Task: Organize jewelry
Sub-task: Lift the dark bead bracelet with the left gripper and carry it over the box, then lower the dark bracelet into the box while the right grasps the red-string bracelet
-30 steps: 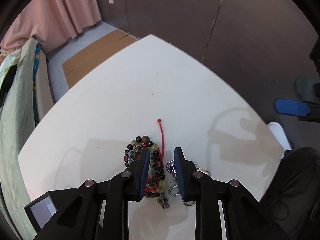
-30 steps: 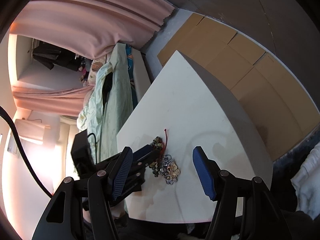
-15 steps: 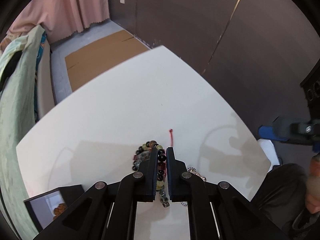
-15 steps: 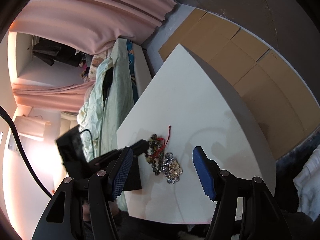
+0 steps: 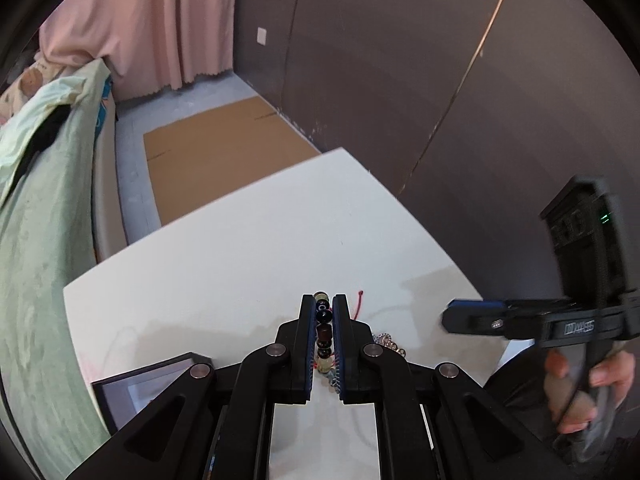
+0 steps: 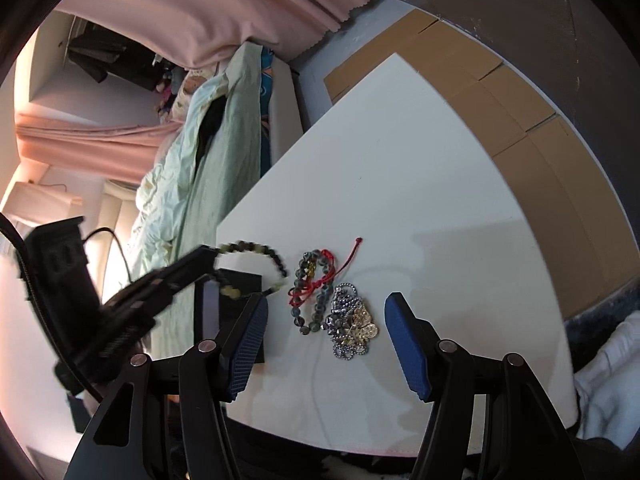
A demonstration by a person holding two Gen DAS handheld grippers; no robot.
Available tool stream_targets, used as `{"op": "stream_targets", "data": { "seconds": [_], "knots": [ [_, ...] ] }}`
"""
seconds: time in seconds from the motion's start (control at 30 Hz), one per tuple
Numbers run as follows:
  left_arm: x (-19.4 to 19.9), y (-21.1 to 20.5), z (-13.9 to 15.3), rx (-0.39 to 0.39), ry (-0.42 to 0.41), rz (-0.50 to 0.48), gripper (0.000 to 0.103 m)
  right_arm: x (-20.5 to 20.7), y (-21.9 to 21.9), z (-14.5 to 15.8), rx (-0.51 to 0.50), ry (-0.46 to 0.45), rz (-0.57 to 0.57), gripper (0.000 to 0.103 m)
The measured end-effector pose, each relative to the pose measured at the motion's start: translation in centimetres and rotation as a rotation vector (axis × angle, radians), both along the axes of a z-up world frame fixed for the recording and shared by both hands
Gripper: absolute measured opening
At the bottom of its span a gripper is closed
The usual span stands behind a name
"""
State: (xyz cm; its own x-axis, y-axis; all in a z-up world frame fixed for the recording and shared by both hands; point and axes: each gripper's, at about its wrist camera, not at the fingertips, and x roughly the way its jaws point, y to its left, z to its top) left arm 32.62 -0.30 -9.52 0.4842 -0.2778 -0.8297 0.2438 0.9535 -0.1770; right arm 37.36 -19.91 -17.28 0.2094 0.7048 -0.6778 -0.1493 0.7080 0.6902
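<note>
My left gripper (image 5: 324, 304) is shut on a beaded bracelet (image 5: 323, 334) of dark and yellowish beads and holds it above the white table (image 5: 248, 256). In the right wrist view the left gripper (image 6: 208, 254) carries the bracelet (image 6: 256, 252) as a hanging loop over a black jewelry box (image 6: 236, 292). On the table lie a grey-bead bracelet with a red cord (image 6: 314, 280) and a silver chain with a gold pendant (image 6: 354, 326). My right gripper (image 6: 324, 344) is open and empty, just before that pile.
The black jewelry box (image 5: 148, 380) sits at the table's near left corner. A bed with green bedding (image 5: 36, 240) runs along the left side. Cardboard sheets (image 5: 216, 148) lie on the floor beyond the table. A dark wall stands at the back.
My left gripper shut on the beaded bracelet and lifted it off the pile, moving left toward the box. The right gripper stayed open and came a little closer to the pile.
</note>
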Motion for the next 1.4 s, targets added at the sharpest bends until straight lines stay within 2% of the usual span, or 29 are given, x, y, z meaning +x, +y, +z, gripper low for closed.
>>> {"op": "stream_targets", "data": {
  "seconds": [0.17,0.4,0.5,0.8,1.0,1.07,1.17,1.27,1.4],
  "knots": [
    [-0.5,1.8,1.1,-0.027,-0.041,0.02,0.008,0.1,2.0,-0.7,0.012,0.029,0.031,0.048],
    [-1.6,4.9,2.1,-0.072,-0.093,0.061,0.008,0.1,5.1,-1.6,0.004,0.057,0.064,0.046],
    [-2.1,6.5,2.2,-0.096,-0.115,0.082,0.008,0.4,6.0,-1.9,0.01,0.075,0.053,0.04],
    [-3.0,10.4,1.9,-0.138,-0.131,0.109,0.008,0.7,7.6,-3.8,-0.041,0.146,0.002,0.039],
    [-4.0,11.6,1.6,-0.148,-0.132,0.098,0.008,1.6,8.2,-4.2,-0.097,0.152,-0.048,0.038],
    [-4.3,11.8,1.4,-0.15,-0.13,0.093,0.008,1.8,8.4,-4.4,-0.113,0.153,-0.057,0.026],
    [-4.8,12.1,1.2,-0.147,-0.131,0.09,0.008,2.1,8.5,-4.5,-0.141,0.154,-0.076,0.014],
    [-5.3,12.5,1.1,-0.148,-0.132,0.094,0.008,1.9,8.3,-4.4,-0.153,0.147,-0.093,0.009],
    [-6.0,13.3,0.8,-0.155,-0.129,0.107,0.008,1.6,8.3,-3.5,-0.144,0.111,-0.089,0.008]
  ]
}}
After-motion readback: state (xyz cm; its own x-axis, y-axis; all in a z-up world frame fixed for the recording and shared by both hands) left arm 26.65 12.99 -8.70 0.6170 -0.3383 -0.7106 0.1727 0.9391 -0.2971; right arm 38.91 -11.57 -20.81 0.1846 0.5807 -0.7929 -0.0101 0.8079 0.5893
